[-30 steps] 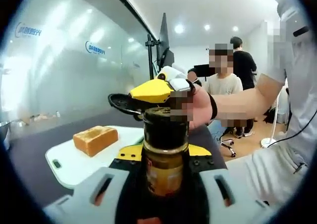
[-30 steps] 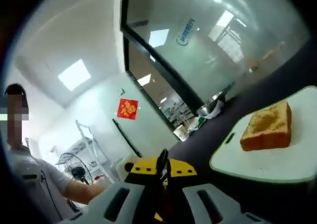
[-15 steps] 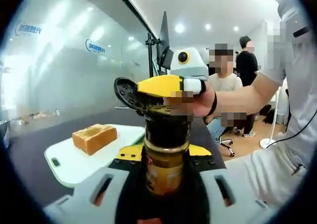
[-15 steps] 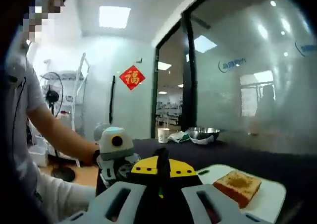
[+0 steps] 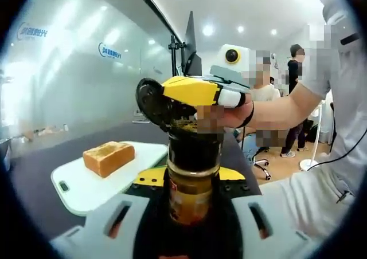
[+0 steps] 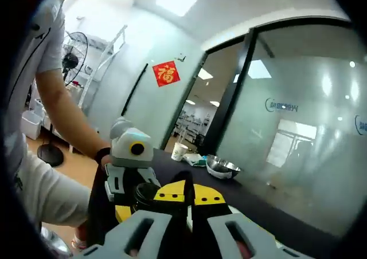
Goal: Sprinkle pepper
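- Two grippers share the pepper jar (image 5: 192, 173): the left gripper (image 5: 189, 213) is clamped round its body, and the right gripper (image 5: 172, 101) pinches the black lid (image 5: 150, 98).
- Over the last second the lid has swung from lying flat over the jar's mouth to standing on edge above it, so the jar is judged open and ready to tip.
- Left gripper view alone shows the toast (image 5: 108, 157) on the white cutting board (image 5: 86, 187), which lies on the dark desk (image 5: 34, 207) well apart from the jar.
- Right gripper view has swung off the toast; a steel bowl (image 6: 222, 167) and a cup (image 6: 179, 152) stand on the desk's far part.
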